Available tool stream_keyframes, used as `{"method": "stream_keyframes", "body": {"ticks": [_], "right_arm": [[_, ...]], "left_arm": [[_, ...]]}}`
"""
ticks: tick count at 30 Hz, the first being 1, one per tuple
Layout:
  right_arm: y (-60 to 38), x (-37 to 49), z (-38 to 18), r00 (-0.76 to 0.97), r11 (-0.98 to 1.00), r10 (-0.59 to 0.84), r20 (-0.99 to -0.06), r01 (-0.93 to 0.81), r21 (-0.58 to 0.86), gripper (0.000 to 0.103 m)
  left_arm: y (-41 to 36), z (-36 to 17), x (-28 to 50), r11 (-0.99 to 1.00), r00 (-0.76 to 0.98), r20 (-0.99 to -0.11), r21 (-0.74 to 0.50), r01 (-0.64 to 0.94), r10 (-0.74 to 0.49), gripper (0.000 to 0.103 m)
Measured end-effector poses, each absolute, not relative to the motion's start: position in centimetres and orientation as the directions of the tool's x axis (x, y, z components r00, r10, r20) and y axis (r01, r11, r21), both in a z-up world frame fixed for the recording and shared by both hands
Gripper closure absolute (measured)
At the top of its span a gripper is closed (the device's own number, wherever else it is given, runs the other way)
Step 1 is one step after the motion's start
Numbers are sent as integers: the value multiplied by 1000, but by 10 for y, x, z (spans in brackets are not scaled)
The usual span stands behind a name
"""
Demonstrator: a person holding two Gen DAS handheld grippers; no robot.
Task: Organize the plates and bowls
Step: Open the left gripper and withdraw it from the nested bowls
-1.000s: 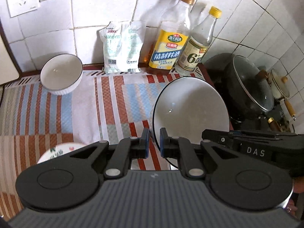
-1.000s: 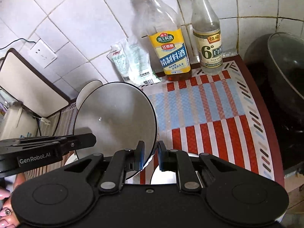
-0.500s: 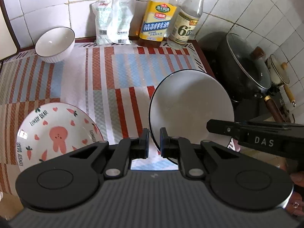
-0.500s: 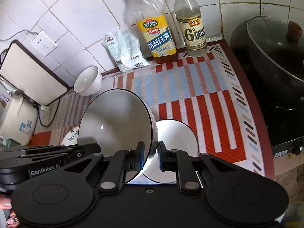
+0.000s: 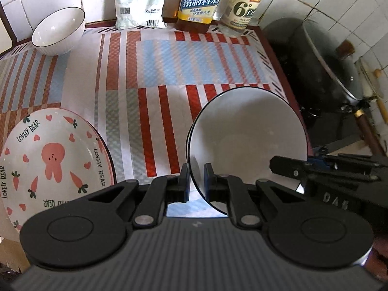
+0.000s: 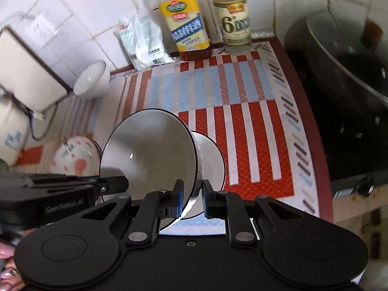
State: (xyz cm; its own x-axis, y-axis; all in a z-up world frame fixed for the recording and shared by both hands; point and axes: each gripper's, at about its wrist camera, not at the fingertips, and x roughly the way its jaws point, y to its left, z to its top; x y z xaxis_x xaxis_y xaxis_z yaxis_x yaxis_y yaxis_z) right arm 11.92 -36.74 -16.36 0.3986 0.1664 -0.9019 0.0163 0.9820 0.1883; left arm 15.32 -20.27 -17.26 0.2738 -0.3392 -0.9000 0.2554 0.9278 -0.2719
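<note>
White glazed china is sitting between both pairs of tongs: my left tongs (image 5: 197, 180) and my right tongs (image 6: 191, 197) are each pinching the rim of the same black-edged bowl (image 5: 245, 140), left side and right side. The bowl is tilting up on edge, mouth toward the left camera. Directly under it, just to the right in the right view, a second bowl (image 6: 213, 160) is resting on the striped desk (image 5: 155, 72), so I judge the nesting drop is straight down. The rabbit plate (image 5: 52, 162) is lying further left, another bowl (image 5: 59, 30) far back.
</note>
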Motion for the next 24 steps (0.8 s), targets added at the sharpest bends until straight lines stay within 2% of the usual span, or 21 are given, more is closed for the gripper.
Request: {"method": "stream_keyframes", "body": {"ticks": [8,16,24], "right_arm": [[-365,123,-186,382,994,108,-918,-20,109,83],[-347,119,-195,426,990,47,-903,-138,-13,74],[-350,122,-198,427,991,31,-904,-132,-28,71]], "left_arm": [[-208,-194,157,926,234,-907,-296,234,-349,94],[-217,-195,162,930,229,-926,-230,286,-300,94],[-223,-195,169,945,205,-942,-210,252,-264,90]]}}
